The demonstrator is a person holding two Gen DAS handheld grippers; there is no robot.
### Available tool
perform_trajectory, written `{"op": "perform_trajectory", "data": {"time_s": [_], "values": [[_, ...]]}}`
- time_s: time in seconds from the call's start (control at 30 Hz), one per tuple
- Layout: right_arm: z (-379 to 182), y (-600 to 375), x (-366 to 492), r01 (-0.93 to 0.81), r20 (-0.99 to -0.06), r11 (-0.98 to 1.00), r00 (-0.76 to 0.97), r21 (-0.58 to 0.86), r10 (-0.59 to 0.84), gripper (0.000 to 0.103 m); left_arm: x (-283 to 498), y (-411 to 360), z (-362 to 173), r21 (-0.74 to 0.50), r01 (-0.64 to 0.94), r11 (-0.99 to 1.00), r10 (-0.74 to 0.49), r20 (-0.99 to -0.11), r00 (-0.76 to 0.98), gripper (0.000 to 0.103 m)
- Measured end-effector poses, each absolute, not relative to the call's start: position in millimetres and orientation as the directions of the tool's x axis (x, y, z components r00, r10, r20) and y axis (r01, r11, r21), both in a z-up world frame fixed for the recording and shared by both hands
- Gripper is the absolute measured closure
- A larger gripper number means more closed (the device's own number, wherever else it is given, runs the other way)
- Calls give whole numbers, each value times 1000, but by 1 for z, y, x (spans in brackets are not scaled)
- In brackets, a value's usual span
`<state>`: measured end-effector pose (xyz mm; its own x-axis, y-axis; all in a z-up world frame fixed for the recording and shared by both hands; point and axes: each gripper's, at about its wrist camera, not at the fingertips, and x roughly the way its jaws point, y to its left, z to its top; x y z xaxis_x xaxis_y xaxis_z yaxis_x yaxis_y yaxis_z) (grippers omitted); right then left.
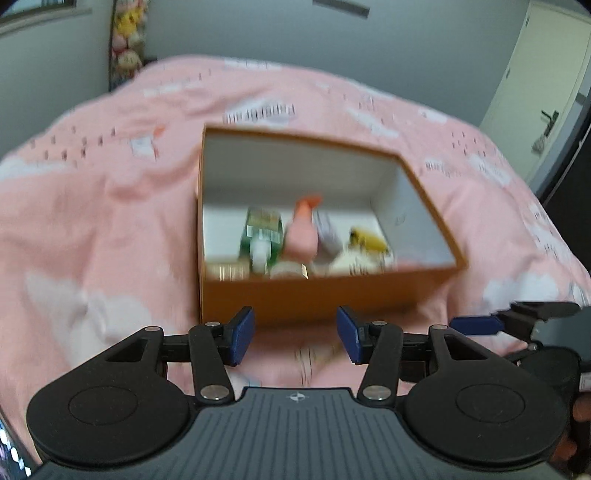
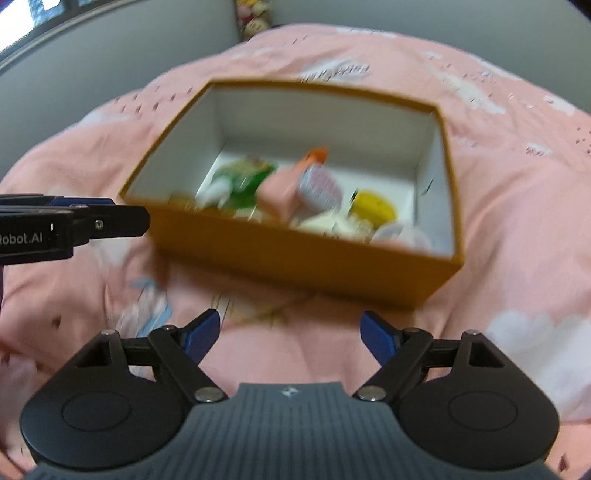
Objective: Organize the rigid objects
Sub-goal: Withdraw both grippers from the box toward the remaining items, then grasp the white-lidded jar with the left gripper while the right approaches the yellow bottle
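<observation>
The left hand-held gripper [image 1: 295, 334] hangs just short of the near wall of an orange cardboard box [image 1: 314, 295], its two blue pads spread apart with nothing between them. The right hand-held gripper [image 2: 290, 336] is spread wider, also empty, over the bedspread just in front of the same box [image 2: 314, 258]. Both have matte black linkage arms with small silver pivot pins, round black hubs and a ribbed dark grey body. In the right wrist view the left gripper's side enters from the left edge, printed "Robot.AI" in pale letters.

The box is rectangular and lidless, orange outside and plain white inside, and sits on a bed covered by a soft, rumpled pink bedspread [image 1: 110, 221] printed with white clouds and small dark marks. Inside, gathered toward the near wall, lie blurred hard items: a green bottle [image 1: 260, 236] with a white cap and a label too smeared to read, a pink bottle [image 1: 303, 232] with an orange tip, a rounded yellow object [image 2: 373, 206], and a white piece with red lettering [image 2: 321, 186] that cannot be read. Stuffed toys [image 1: 127, 33] hang in the far corner against a grey wall.
</observation>
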<state>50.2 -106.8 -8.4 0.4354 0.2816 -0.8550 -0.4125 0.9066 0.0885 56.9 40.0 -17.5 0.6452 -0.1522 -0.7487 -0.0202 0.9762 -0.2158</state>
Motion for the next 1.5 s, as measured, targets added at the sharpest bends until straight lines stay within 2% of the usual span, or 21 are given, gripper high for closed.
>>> {"op": "perform_trajectory", "data": {"time_s": [0.4, 0.47, 0.73, 0.87, 1.0, 1.23, 1.27, 1.3, 1.5], "values": [[-40, -105, 36, -379, -904, 903, 280, 205, 322, 22, 25, 59, -61, -264, -64, 962, -206, -862, 464, 45], [-47, -101, 33, -386, -911, 897, 253, 213, 326, 27, 18, 58, -65, -264, -38, 964, -222, -874, 433, 45], [-58, -89, 28, -432, -912, 857, 160, 279, 378, 28, 7, 37, -73, -161, 125, 979, -195, -915, 352, 44], [-64, -80, 27, -467, -920, 840, 127, 275, 371, 29, 12, 38, -77, -183, 120, 976, -214, -912, 350, 42], [-68, -88, 31, -414, -928, 868, 123, 275, 352, 29, 21, 30, -90, -177, 134, 975, -212, -919, 333, 40], [-79, -102, 37, -335, -938, 896, 84, 292, 337, 29, 32, 20, -107, -114, 137, 984, -153, -934, 321, 48], [-79, -101, 36, -339, -939, 895, 81, 291, 335, 29, 33, 19, -110, -118, 140, 983, -157, -935, 318, 55], [-79, -100, 36, -342, -940, 894, 77, 289, 333, 29, 33, 19, -112, -128, 139, 982, -167, -934, 315, 57], [-85, -100, 36, -333, -943, 895, 47, 295, 329, 29, 24, 22, -104, -122, 119, 985, -156, -925, 347, 58]]}}
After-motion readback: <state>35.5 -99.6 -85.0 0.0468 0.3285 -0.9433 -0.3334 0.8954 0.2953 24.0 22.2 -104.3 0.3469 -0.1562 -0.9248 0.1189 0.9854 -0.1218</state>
